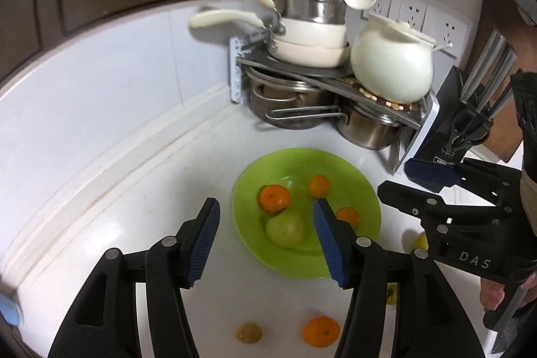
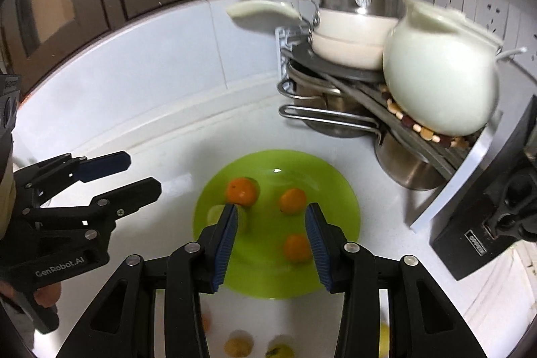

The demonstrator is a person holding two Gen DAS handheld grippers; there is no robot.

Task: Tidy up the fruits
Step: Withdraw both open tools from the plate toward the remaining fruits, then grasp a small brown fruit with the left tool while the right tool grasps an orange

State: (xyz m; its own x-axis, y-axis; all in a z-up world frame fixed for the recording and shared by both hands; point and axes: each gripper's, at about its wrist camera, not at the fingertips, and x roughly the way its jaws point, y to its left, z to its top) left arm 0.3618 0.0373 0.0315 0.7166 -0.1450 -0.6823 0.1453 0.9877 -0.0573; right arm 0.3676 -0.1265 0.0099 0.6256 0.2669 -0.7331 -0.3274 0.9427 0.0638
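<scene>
The green plate (image 1: 335,163) sits on the white counter (image 1: 167,190) and holds three oranges (image 1: 274,198) and a green apple (image 1: 286,228). On the counter nearer than the plate lie another orange (image 1: 321,331) and a small brownish fruit (image 1: 249,332). Above the plate's near rim, the left gripper (image 1: 265,244) and right gripper (image 2: 272,245) are both spread and empty. Beyond the plate stands a pot rack (image 1: 302,79) carrying a white jar (image 1: 391,69)

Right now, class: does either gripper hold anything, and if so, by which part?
Nothing is held. The left gripper and the right gripper both stand open above the green plate, with no fruit between their pads.
</scene>
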